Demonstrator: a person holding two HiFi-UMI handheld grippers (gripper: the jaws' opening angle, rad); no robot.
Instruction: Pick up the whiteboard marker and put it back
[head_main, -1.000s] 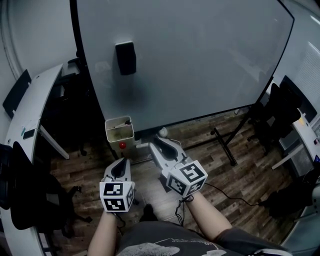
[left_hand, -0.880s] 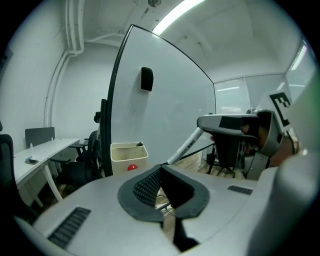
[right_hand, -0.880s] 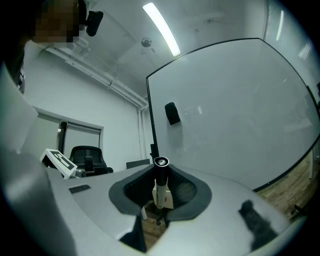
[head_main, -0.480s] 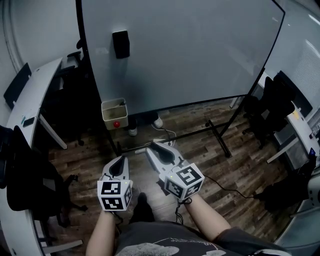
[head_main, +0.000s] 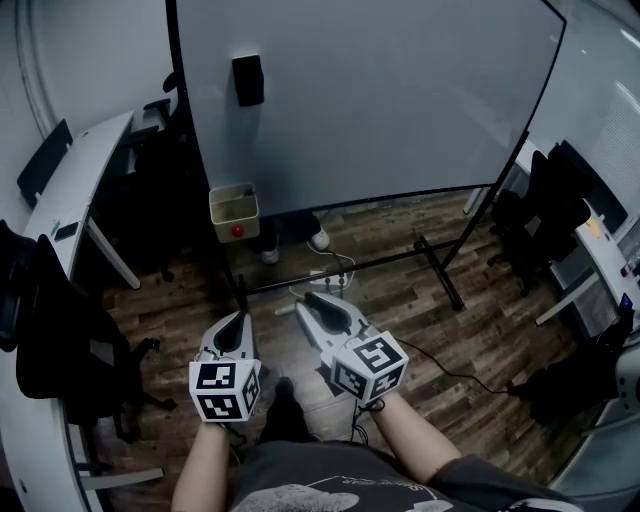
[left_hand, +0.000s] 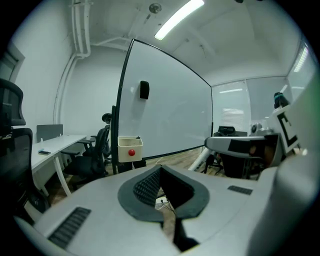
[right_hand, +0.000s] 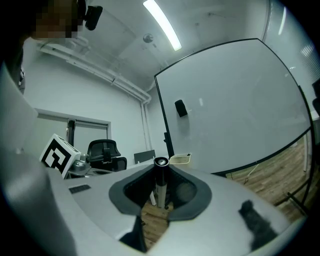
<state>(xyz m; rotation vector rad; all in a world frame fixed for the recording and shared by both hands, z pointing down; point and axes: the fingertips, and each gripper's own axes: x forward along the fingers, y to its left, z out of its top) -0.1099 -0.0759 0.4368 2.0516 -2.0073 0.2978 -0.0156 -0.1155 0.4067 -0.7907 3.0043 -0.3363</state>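
Note:
The whiteboard marker (right_hand: 159, 190), white with a black cap, stands upright between the jaws of my right gripper (right_hand: 161, 177), which is shut on it. In the head view that right gripper (head_main: 312, 301) hovers over the wooden floor, short of the whiteboard (head_main: 380, 100). A beige pen box (head_main: 234, 204) with a red knob hangs at the board's lower left, and a black eraser (head_main: 247, 80) sticks to the board above it. My left gripper (head_main: 238, 323) is beside the right one, jaws shut with nothing between them. From the left gripper (left_hand: 160, 176) view, the pen box (left_hand: 130, 148) lies ahead.
The board's black stand legs (head_main: 440, 272) spread over the floor ahead. A white desk (head_main: 62, 190) and black chairs (head_main: 60, 350) line the left side. More chairs and a desk (head_main: 600, 260) are at the right. A cable (head_main: 335, 270) lies under the board.
The view has pulled back from the whiteboard, so the pen box and eraser sit farther off. Both grippers keep their pose, the right one still holding the marker.

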